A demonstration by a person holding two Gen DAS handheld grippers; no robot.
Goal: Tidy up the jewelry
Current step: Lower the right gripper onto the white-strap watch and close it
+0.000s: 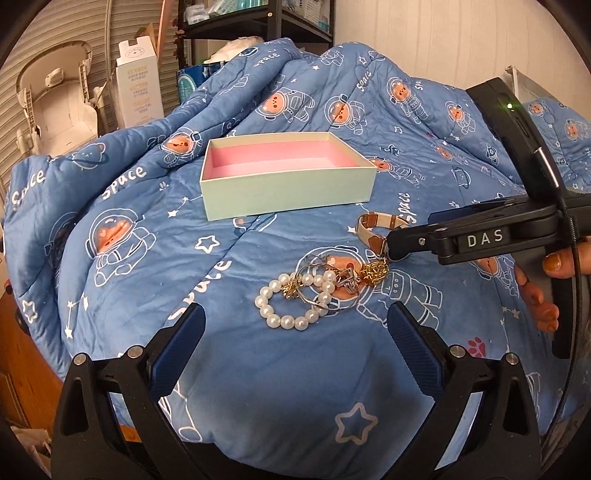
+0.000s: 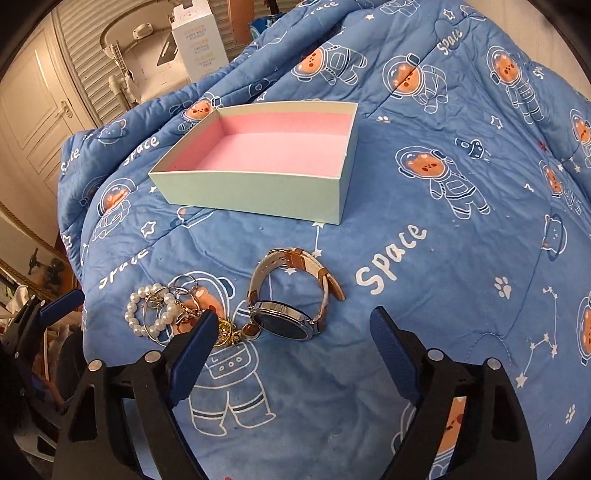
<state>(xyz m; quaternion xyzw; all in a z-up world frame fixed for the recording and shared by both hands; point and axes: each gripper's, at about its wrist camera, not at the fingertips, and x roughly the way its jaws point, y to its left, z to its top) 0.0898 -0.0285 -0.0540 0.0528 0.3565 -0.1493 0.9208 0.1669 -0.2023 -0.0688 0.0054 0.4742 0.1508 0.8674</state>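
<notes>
A pale green box with a pink lining stands empty on the blue space-print quilt; it also shows in the right wrist view. In front of it lies a pearl bracelet, tangled with thin hoop rings and gold pieces. A wristwatch with a tan and white strap lies to their right. My left gripper is open just short of the pearls. My right gripper is open around the watch face, just above the quilt.
The quilt is bunched into folds behind the box. A white carton, a white plastic seat and a dark shelf stand behind the bed. A wooden edge shows at left.
</notes>
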